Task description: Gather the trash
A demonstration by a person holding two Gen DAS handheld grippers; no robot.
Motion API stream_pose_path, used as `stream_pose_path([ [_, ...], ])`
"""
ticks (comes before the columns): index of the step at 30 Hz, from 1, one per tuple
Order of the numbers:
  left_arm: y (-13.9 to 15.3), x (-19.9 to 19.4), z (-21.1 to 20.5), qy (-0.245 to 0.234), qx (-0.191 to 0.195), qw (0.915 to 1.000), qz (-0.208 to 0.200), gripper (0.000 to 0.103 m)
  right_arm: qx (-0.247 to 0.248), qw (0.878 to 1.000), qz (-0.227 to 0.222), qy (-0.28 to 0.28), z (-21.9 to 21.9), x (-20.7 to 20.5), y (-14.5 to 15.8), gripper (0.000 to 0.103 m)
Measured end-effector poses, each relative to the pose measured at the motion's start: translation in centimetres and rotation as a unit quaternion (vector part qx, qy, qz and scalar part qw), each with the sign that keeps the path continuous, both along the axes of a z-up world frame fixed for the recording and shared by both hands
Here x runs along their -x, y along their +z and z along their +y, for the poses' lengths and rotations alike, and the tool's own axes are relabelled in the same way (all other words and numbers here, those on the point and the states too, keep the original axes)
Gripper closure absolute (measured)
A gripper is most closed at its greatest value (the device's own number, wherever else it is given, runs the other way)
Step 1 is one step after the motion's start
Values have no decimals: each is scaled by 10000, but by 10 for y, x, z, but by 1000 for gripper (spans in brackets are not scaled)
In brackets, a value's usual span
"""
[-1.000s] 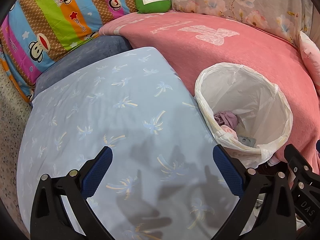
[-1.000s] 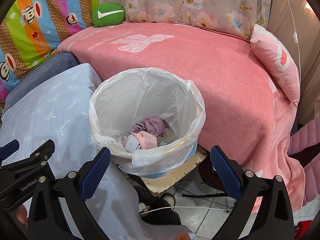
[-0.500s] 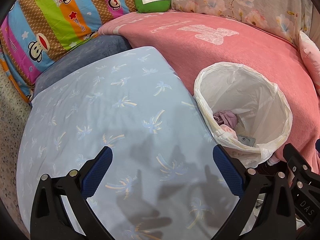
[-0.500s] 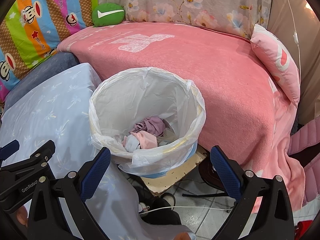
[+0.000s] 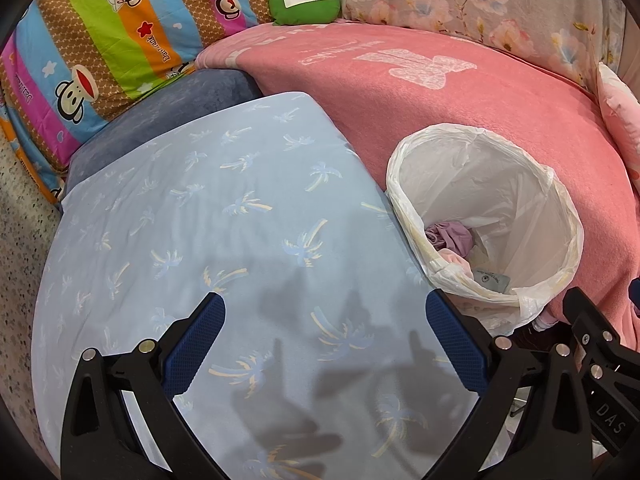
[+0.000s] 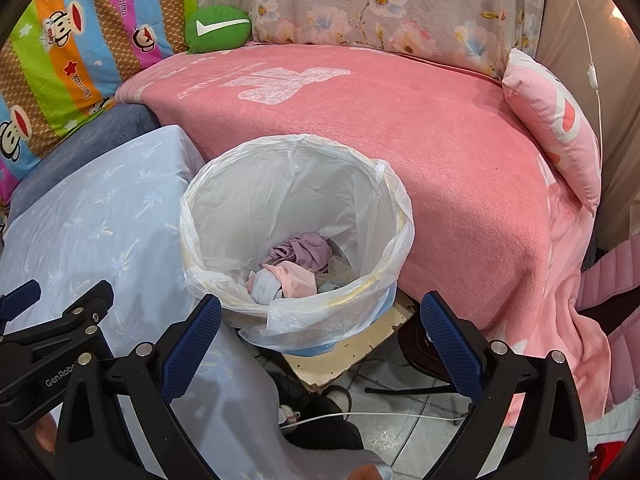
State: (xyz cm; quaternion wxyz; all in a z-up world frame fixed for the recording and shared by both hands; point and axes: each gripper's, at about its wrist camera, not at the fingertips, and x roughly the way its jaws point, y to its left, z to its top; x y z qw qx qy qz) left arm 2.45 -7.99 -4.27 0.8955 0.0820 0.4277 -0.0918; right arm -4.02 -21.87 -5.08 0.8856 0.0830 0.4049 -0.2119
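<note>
Nearest the cameras, both tools sit idle: the left gripper (image 5: 324,340) hangs with its jaws spread wide over the light blue palm-print sheet (image 5: 224,216), nothing between them, and the right gripper (image 6: 320,340) is just as wide and empty, hovering on the near side of the bin.

Compared with a second ago, pretty much nothing has moved. Same framing in both views, same spread on both sets of jaws. So my read is this is a pause, not a reach.

Just past the right gripper is the trash can (image 6: 396,216), lined with a white plastic bag (image 6: 292,324), wedged between the blue sheet on the left and the pink blanket (image 6: 400,128) behind it. Down in the bottom sits the trash (image 6: 296,264), a crumpled purple and pink wad plus a small printed packet.

Further back, the blanket looks bare, and so does the blue sheet. Far side has a green cushion (image 6: 218,28) and a striped monkey-print quilt (image 5: 100,36). I can't spot any loose trash left out, so I'd guess collecting is done or close to it.
</note>
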Motion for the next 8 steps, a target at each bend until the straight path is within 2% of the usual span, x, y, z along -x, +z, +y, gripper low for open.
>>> stream_pose_path([
  [8, 0, -3, 2, -1, 23, 10000, 1, 7, 0, 10000, 6, 8, 0, -1, 0, 6],
])
